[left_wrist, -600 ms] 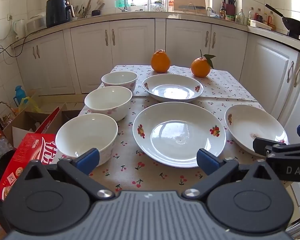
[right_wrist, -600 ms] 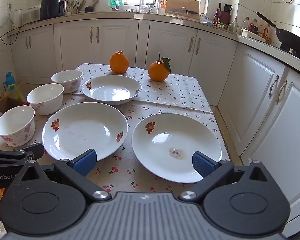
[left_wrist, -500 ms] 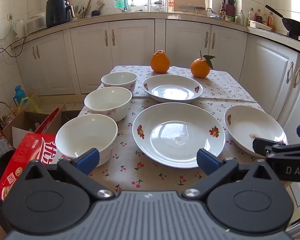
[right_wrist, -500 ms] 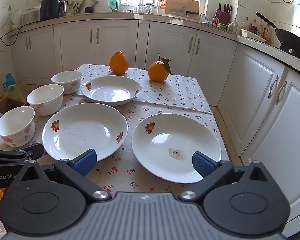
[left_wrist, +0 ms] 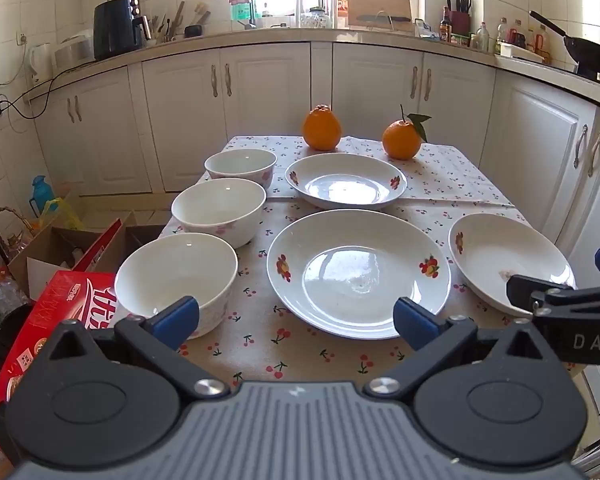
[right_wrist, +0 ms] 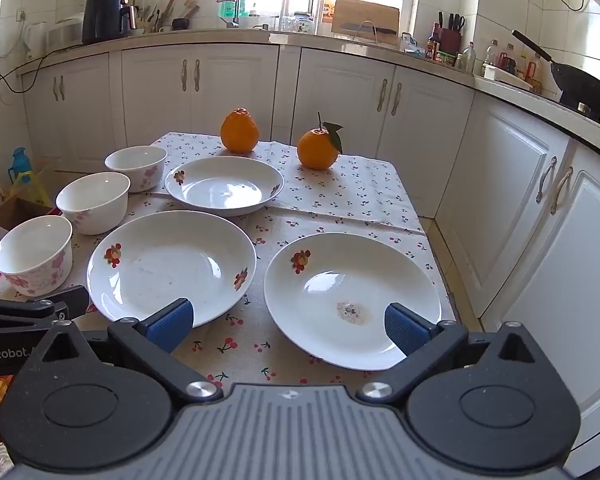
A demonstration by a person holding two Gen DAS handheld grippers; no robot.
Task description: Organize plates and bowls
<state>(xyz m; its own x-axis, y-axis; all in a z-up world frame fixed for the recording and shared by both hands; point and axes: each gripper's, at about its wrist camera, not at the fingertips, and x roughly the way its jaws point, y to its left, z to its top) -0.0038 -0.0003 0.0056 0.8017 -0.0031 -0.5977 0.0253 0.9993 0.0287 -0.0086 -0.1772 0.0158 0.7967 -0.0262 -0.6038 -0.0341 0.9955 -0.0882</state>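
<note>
Three plates (left_wrist: 358, 276), three bowls (left_wrist: 176, 270), both claws spread

You have three white bowls (left_wrist: 220, 210) with pink flowers in a row down the left edge, all upright and empty. Three white floral plates (left_wrist: 358, 274) lie flat beside them; the rightmost plate (right_wrist: 352, 300) carries a small stain.

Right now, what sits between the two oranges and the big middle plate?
A smaller flowered plate lies there on the cherry-print tablecloth, clearest in the left wrist view.
</note>
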